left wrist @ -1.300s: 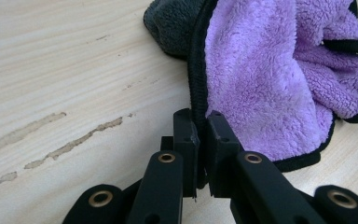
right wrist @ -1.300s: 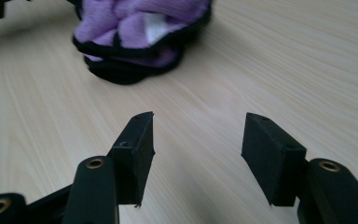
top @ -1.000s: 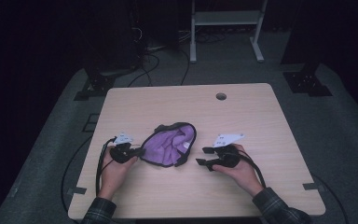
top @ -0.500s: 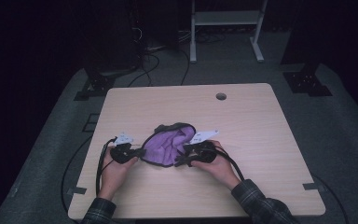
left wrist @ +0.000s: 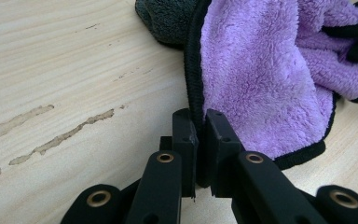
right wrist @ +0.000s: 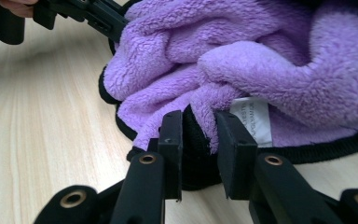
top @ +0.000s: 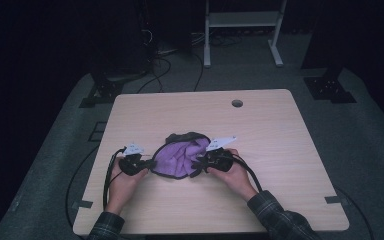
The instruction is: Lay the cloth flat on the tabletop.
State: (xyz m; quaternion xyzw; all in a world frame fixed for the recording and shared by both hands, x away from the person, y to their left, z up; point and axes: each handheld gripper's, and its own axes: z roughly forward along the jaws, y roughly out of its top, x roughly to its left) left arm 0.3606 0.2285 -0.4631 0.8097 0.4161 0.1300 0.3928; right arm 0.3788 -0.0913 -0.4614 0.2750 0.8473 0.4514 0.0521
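Left gripper [top: 147,163]: jaws clamped on the black-bound left edge of the purple cloth [top: 180,157]. Purple cloth: bunched on the wooden bench [top: 280,130], near its front centre, between both grippers. Right gripper [top: 196,165]: jaws around the cloth's right hem by the white label [right wrist: 254,121], not fully closed.

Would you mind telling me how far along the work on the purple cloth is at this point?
Done: the left gripper is clamped on the black hem of the purple cloth. In hand: the right gripper straddles the opposite hem, jaws not fully closed. Left: the cloth lies bunched on the table, neither spread nor folded.
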